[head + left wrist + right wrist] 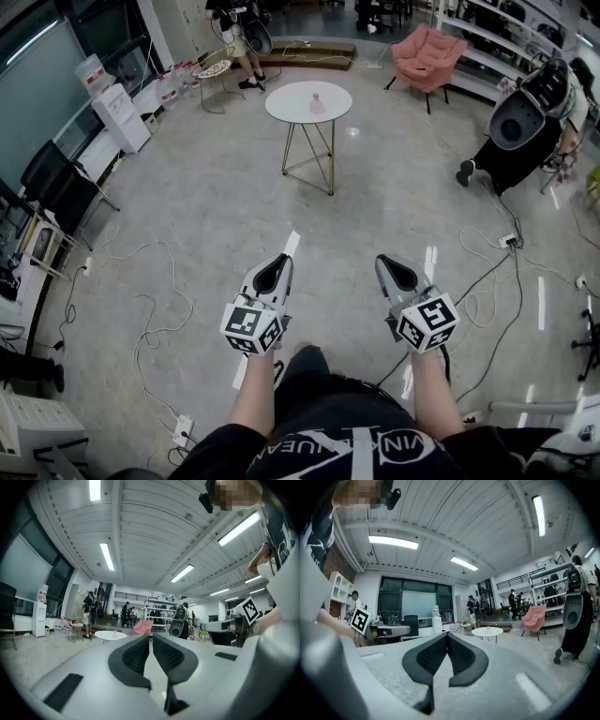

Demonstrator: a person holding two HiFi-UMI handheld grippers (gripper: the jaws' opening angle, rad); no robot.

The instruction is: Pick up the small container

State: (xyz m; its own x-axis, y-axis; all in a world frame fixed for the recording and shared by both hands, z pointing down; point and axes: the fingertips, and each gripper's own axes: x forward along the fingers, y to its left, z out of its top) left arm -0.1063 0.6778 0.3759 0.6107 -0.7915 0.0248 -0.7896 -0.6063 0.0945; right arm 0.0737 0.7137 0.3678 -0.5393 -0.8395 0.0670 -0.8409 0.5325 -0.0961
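Small container [317, 103] is sitting upright near the middle of the round white desk [284, 101], well ahead of the person and well apart from both tools. It is showing as a pale little shape, and any label on it is too small to read. The same desk is appearing far off in the left gripper view, and in the right gripper view too.

The left hand-held gripper [278, 263] is hanging over the bare floor [187, 216], pointing toward the desk. Its dark ribbed jaws are meeting at the tips with nothing between them. The right hand-held gripper [388, 263] is hanging beside it, level with it, its jaws likewise pressed together and empty. Each is carrying a marker cube [251, 328] printed with black-and-white square patterns, not letters.

White lettering is running across the person's black shirt [352, 450], upside down from the head view and only partly legible; I cannot read a whole word.

A pink armchair [427, 52] is standing beyond the desk to the right. A white water dispenser [120, 114] is standing by the left wall, with a red-labelled bottle on top whose print is unreadable. Cables [141, 309] are trailing over the floor to a power strip.
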